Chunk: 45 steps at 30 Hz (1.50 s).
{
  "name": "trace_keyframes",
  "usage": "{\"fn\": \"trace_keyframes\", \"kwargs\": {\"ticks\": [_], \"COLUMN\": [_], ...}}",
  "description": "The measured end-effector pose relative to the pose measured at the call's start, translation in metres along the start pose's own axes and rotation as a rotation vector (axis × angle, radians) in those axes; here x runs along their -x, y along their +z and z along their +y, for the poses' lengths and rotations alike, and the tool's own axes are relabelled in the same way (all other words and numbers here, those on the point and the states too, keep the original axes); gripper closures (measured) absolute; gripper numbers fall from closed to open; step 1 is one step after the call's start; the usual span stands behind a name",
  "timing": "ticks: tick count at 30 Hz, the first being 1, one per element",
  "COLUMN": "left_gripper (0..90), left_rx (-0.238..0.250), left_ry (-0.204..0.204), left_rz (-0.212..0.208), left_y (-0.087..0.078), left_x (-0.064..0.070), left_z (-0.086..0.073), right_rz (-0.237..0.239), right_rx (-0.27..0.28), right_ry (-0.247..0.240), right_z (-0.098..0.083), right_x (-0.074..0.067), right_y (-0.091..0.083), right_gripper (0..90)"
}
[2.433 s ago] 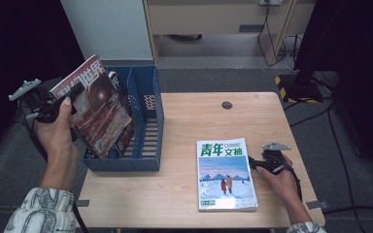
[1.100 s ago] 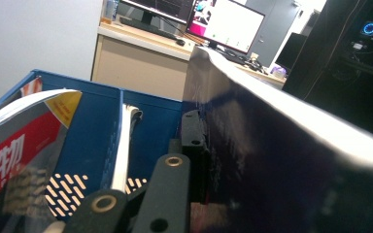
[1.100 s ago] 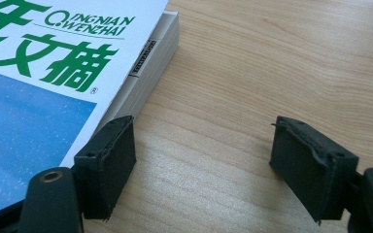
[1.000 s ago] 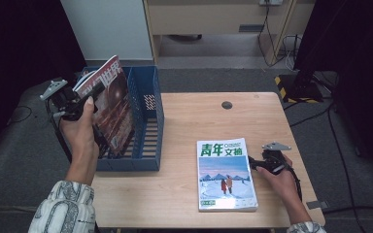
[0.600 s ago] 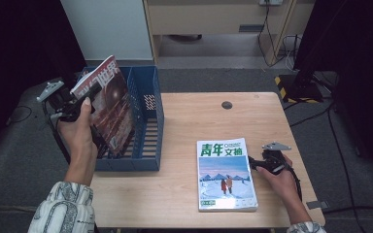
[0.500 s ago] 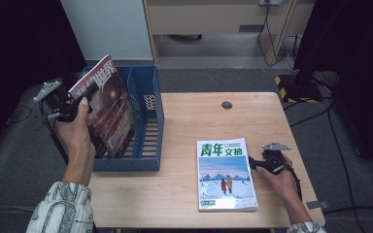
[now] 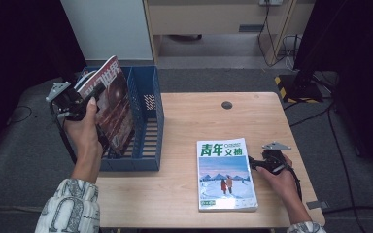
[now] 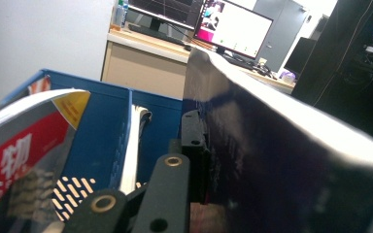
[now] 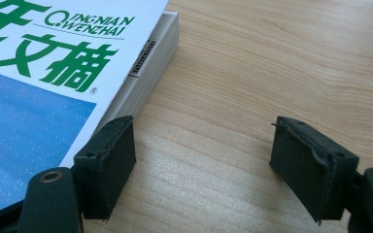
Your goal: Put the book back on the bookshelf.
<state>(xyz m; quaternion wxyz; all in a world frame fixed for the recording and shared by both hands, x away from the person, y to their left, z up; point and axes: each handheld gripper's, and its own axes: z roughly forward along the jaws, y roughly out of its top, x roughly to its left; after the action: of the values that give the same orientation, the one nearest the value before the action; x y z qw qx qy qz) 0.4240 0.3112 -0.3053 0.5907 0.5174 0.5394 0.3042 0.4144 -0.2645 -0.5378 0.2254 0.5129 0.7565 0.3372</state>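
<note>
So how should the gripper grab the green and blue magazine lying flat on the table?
Probably by its right long edge. The magazine stack lies flat on the table, so the cover gives nothing to pinch. The right gripper sits open beside that edge, one jaw touching it. Coming in level from the right, one jaw would need to slide under the top copy and one over it.

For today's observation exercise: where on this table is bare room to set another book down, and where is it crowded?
Free: the bare wood between the blue rack and the green-titled magazine, and the far strip around the dark hole. Crowded: the rack, and the edge where the right gripper sits beside the magazine.
</note>
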Motion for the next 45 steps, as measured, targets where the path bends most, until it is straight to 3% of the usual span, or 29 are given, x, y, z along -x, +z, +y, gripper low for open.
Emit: {"fn": "trace_keyframes", "kwargs": {"ticks": [17,29,41,45], "left_gripper": [81.7,82.2,82.1,82.0], "left_rx": [0.012,-0.002,-0.008,-0.011], "left_ry": [0.013,0.004,0.028,0.018], "left_rz": [-0.021,0.004,0.015,0.005], "left_y": [0.008,0.011,0.016,0.016], "left_x": [0.004,-0.003,0.002,0.002], "left_z": [-0.015,-0.025,-0.035,-0.034], "right_rz": [0.0,0.0,-0.001,0.0], "right_rx": [0.0,0.0,0.0,0.0], "right_ry": [0.0,0.0,0.001,0.0], "right_z": [0.0,0.0,0.0,0.0], "right_x": [0.0,0.0,0.0,0.0], "right_y": [0.0,0.0,0.0,0.0], "right_gripper": [24.3,24.3,24.3,24.3]}}
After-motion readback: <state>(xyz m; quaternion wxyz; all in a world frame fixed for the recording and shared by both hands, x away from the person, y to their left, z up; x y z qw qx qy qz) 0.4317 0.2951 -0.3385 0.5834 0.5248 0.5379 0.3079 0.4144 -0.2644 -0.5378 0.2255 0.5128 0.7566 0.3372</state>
